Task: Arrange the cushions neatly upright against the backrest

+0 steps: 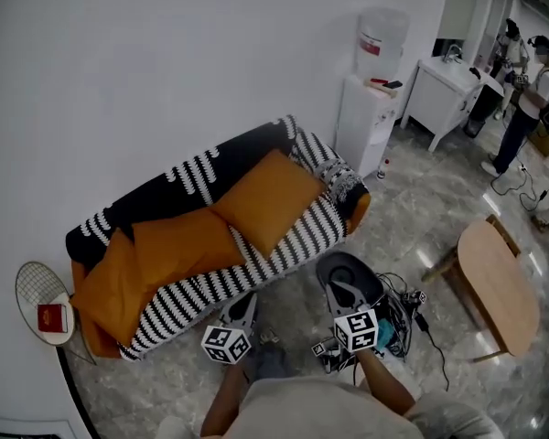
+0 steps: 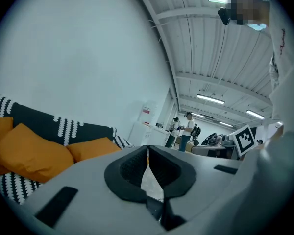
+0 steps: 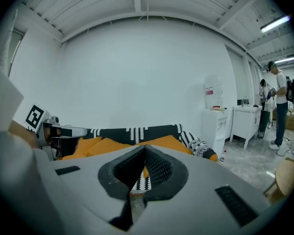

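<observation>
Three orange cushions lean on the backrest of a sofa (image 1: 325,227) that is draped in a black-and-white patterned throw: one at the left end (image 1: 110,286), one in the middle (image 1: 178,245) and one towards the right (image 1: 267,199). My left gripper (image 1: 246,300) and right gripper (image 1: 340,274) hover over the floor in front of the seat, apart from the sofa, both shut with nothing in them. In the left gripper view the jaws (image 2: 147,153) meet before two cushions (image 2: 29,153). The right gripper (image 3: 145,153) faces the sofa's cushions (image 3: 164,143).
A water dispenser (image 1: 371,108) stands beside the sofa's right end, with a white cabinet (image 1: 444,90) beyond it. A wooden table (image 1: 499,286) is at the right, and cables (image 1: 412,314) lie on the floor near it. A round wire side table (image 1: 44,300) sits at the sofa's left. People (image 1: 526,99) stand far right.
</observation>
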A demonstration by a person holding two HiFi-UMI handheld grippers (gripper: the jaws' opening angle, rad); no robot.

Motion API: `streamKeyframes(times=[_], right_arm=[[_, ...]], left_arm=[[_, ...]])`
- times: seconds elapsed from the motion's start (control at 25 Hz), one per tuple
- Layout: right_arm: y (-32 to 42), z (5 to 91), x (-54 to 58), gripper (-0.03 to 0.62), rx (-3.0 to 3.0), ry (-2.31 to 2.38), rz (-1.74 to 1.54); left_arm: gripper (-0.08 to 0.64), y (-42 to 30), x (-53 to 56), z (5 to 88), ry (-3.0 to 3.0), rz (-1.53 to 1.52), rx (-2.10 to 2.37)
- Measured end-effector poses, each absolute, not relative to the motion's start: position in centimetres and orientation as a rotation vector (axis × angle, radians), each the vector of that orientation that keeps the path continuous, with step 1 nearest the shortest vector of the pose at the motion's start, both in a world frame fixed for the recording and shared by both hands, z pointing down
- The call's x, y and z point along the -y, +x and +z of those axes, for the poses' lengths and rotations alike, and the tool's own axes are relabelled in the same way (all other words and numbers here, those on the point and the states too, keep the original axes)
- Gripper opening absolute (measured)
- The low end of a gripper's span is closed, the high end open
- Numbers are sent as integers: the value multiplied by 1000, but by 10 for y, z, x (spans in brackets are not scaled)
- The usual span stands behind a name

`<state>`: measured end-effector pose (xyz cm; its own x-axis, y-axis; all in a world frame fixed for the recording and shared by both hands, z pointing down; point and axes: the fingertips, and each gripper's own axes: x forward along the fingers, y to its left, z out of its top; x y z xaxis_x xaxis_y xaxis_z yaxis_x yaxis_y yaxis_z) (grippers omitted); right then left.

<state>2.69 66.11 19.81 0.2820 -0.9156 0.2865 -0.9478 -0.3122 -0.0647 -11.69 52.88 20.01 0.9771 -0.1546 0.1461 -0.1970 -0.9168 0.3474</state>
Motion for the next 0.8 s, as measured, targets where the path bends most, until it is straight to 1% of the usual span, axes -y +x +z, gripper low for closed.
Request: streamKeyframes(times=[0.32,0.8], right_arm=[[61,196,-584,26,1711,2427,454],[113,193,-477,28,1633,2463,446]], left_arm=[[35,-85,-449,199,2796,244,225],[35,-42,-332,198,2793,239,171]])
